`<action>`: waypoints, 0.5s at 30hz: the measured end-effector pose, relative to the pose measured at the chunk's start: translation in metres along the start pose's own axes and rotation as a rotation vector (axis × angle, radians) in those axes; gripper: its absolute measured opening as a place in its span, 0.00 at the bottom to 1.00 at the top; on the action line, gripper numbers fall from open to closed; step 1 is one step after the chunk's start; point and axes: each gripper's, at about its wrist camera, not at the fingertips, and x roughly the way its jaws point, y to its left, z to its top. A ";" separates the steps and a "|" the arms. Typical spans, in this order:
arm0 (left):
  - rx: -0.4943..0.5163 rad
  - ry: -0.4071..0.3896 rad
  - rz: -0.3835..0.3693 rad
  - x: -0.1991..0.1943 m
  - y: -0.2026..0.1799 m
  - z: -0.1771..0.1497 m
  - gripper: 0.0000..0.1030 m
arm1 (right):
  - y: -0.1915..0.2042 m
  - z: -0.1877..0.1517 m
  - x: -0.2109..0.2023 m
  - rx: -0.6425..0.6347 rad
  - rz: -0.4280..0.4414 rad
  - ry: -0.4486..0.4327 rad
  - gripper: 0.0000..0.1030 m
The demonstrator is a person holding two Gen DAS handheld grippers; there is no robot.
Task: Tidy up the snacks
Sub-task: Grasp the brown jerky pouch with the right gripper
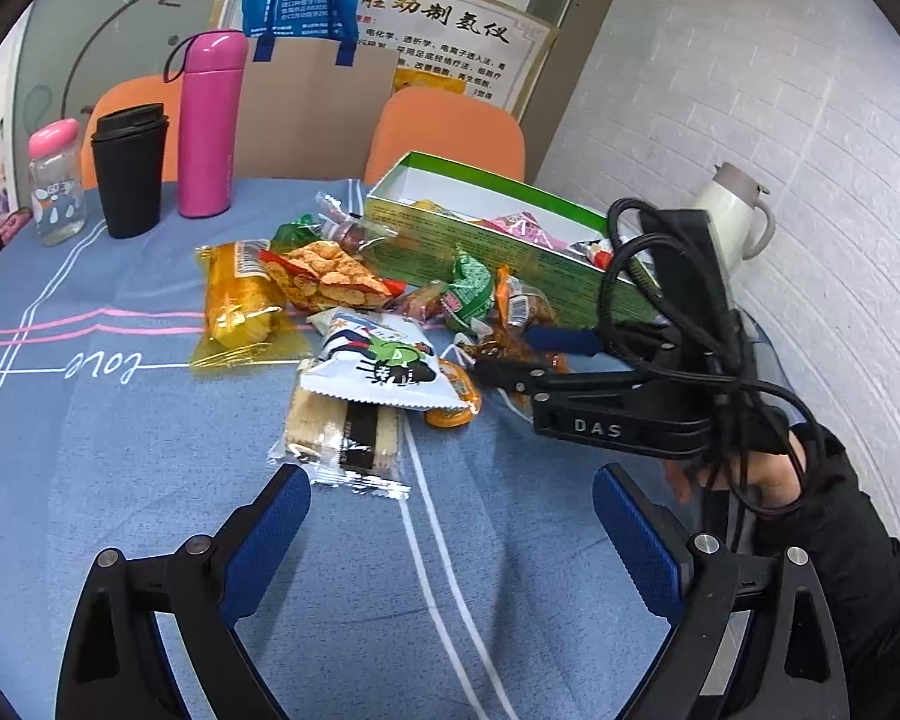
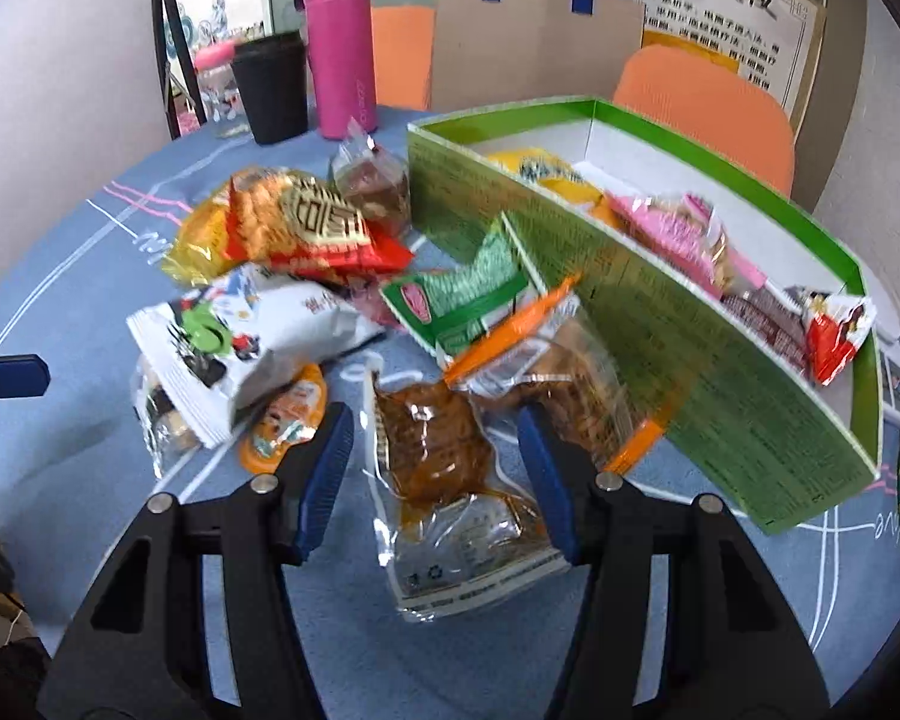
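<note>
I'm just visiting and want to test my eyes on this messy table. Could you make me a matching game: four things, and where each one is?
Things:
1. Pink flask
2. Pink snack
3. Brown sauce pouch
4. White kettle

Places:
A. Inside the green box
B. Between the right gripper's open fingers
C. By the brick wall, behind the box
D. Upright beside the black cup

Pairs: 1-D, 2-A, 3-B, 4-C

Blue-clothed table (image 1: 120, 450) carries snack packets (image 1: 330, 282), green box (image 1: 498, 246), bottles (image 1: 207, 126).
</note>
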 end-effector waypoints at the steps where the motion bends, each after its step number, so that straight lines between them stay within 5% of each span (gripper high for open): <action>1: 0.002 -0.003 -0.009 0.001 -0.001 0.001 0.89 | -0.003 -0.003 -0.001 0.016 0.012 0.006 0.38; 7: -0.003 0.026 -0.040 0.037 -0.011 0.013 0.60 | -0.021 -0.030 -0.023 0.127 0.035 -0.007 0.36; 15: -0.015 0.060 0.073 0.088 -0.019 0.025 0.60 | -0.034 -0.064 -0.056 0.226 0.027 -0.011 0.36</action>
